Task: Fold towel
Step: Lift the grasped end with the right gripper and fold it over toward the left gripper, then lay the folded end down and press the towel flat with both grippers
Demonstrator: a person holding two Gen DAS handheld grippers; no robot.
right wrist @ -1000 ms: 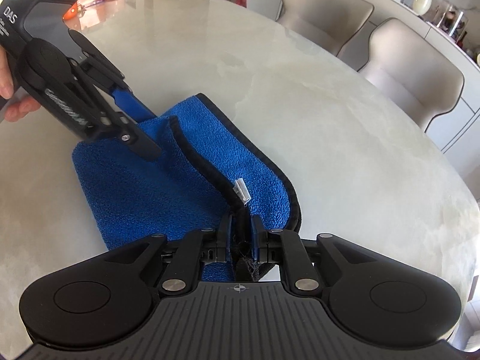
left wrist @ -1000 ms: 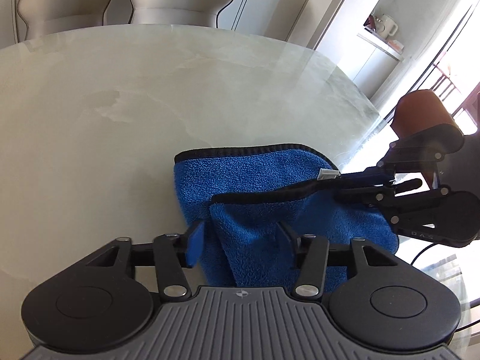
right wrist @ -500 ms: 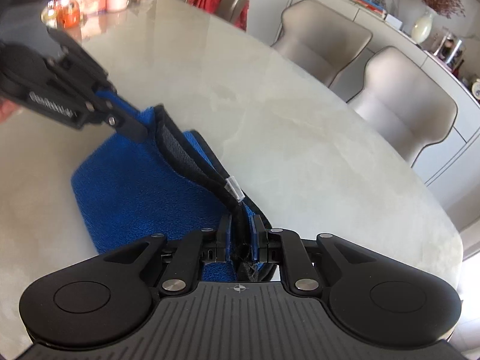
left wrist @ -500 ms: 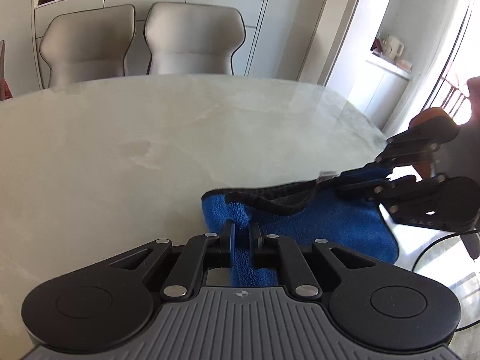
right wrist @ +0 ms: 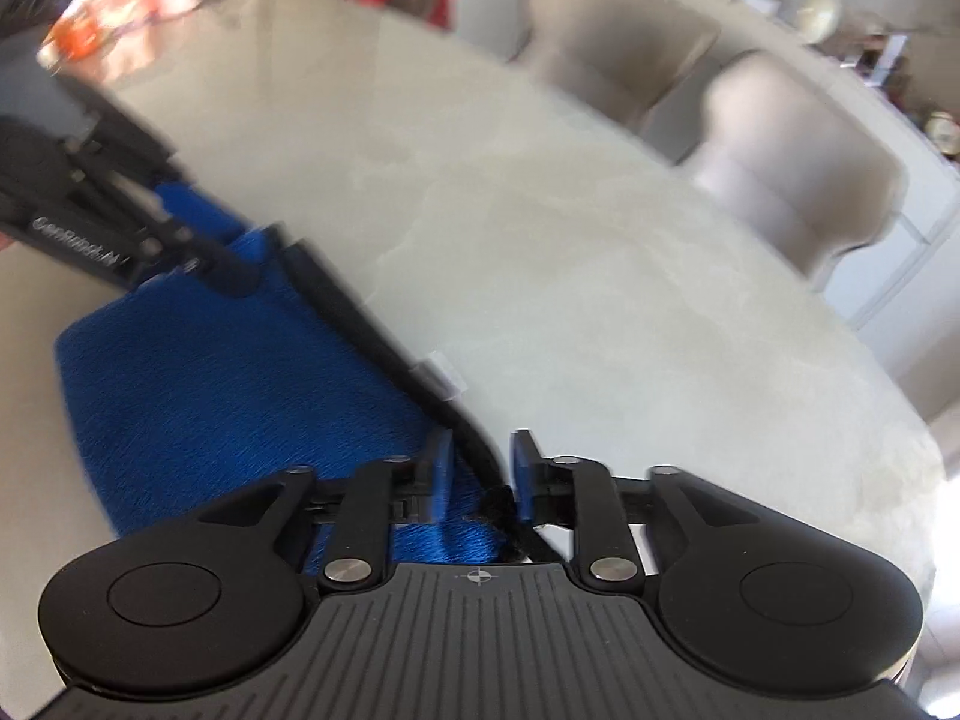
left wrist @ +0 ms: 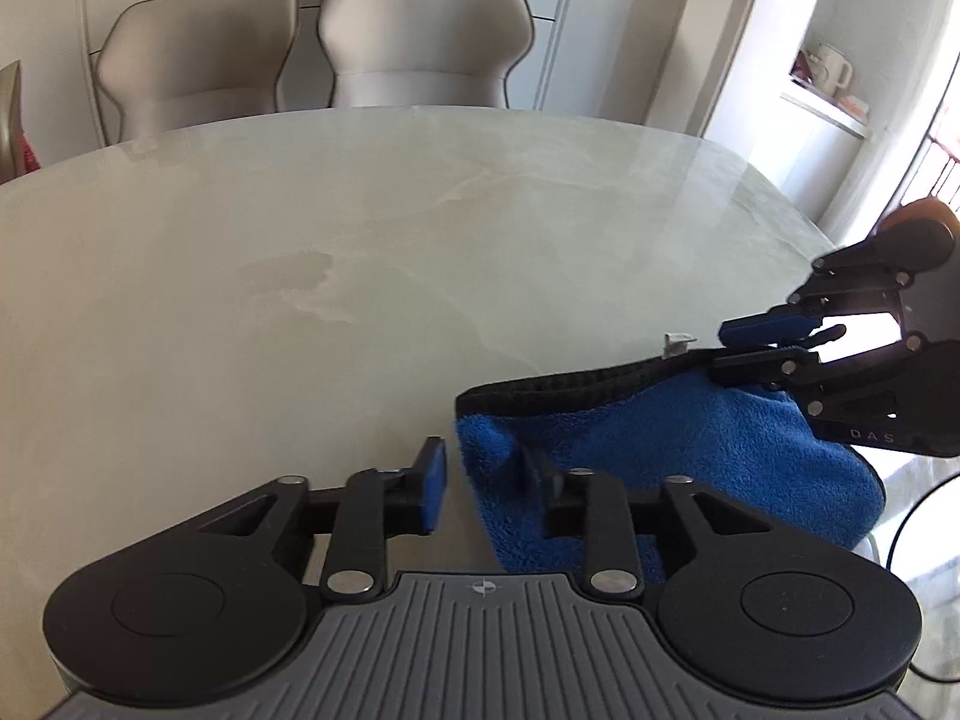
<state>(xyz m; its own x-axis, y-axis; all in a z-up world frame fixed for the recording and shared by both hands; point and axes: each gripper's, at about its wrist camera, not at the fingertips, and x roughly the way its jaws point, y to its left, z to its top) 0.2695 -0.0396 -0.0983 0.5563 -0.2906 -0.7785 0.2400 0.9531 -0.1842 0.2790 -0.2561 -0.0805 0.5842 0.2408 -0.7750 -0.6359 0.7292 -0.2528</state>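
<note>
folded towel (left wrist: 690, 438) lies between both parted hand-held grippers.

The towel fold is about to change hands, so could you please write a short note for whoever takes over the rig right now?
Left gripper: open, jaws apart around the near corner of the blue towel, gripping nothing.
Right gripper: also open, with the towel's black-trimmed edge lying between its fingers; this view is motion-blurred.
The towel lies folded over on the marble table near its edge, trimmed edges stacked and its small white tag sticking out.
Done: one fold appears laid and both grippers have let go.
Left: probably back both grippers away, then check whether another fold or squaring is needed.
</note>
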